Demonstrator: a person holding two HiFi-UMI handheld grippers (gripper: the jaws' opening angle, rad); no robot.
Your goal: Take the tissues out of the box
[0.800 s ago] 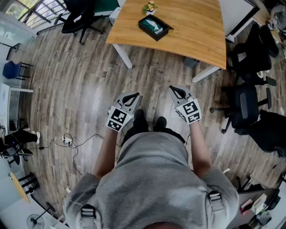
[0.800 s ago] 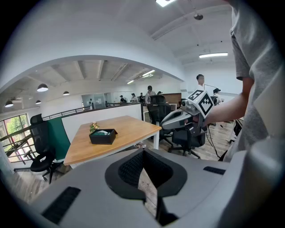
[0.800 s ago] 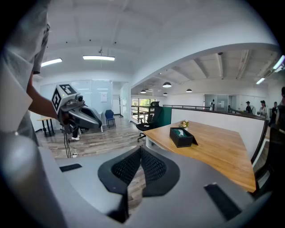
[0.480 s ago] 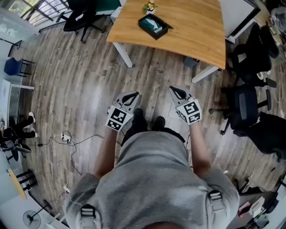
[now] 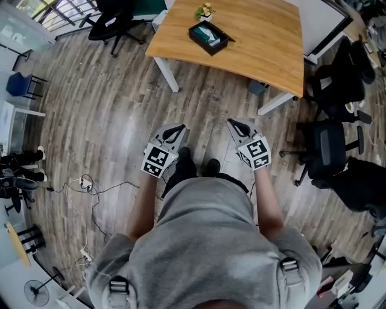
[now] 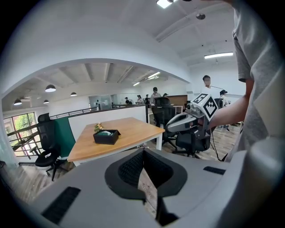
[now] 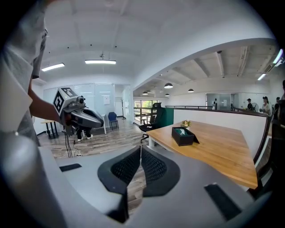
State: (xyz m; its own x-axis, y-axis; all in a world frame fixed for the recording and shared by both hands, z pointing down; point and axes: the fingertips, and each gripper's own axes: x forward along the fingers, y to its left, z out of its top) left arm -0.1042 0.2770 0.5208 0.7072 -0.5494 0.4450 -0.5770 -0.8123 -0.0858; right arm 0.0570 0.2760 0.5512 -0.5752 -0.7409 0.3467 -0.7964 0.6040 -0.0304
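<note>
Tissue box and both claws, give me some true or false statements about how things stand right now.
The tissue box sits on the wooden table. True.
The left claw holds a tissue. False: it is shut and empty.
The right claw touches the box. False: it is shut, held over the floor, well short of the table.
A small plant stands beside the box. True.

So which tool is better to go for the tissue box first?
Right tool, but only barely: both are shut, empty and far from the tissue box; the left tool looks slightly farther back.
</note>
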